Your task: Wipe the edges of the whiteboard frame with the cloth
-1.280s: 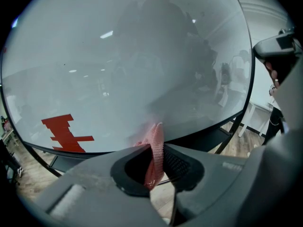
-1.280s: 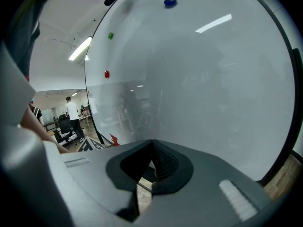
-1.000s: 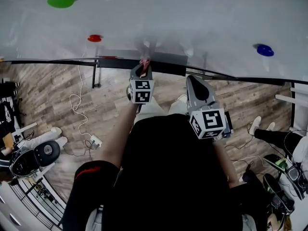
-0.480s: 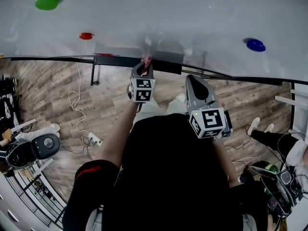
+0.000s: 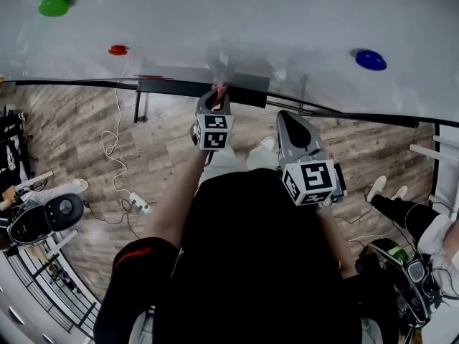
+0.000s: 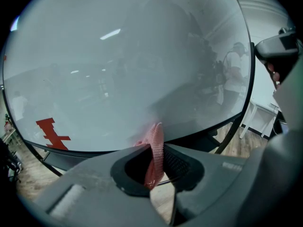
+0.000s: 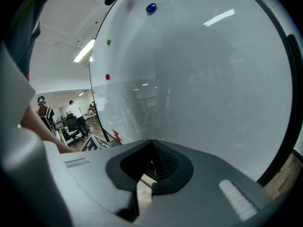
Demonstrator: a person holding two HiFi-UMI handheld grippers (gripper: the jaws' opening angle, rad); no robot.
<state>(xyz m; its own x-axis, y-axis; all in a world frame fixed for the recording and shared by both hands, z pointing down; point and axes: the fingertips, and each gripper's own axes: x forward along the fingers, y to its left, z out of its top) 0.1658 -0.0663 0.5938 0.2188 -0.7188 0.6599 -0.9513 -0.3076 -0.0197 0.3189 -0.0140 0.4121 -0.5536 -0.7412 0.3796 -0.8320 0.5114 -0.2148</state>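
— Where is the cloth?
— The pink cloth [image 6: 155, 148] sits between the jaws of the left gripper [image 5: 215, 95], which are clamped on it. Its free end sticks up at the lower edge of the whiteboard [image 5: 251, 20], just above the dark frame [image 5: 86, 85].
— And the other hand?
— The right gripper [image 5: 288, 120] has its jaws pressed together with nothing between them. It is held just beside the left one, its tip near the frame.
— Anything on the board?
— A green magnet [image 5: 54, 4] and a red magnet [image 5: 117, 49] at the left, a blue magnet [image 5: 370, 59] at the right. A red tape mark [image 6: 51, 132] lies near the lower edge.
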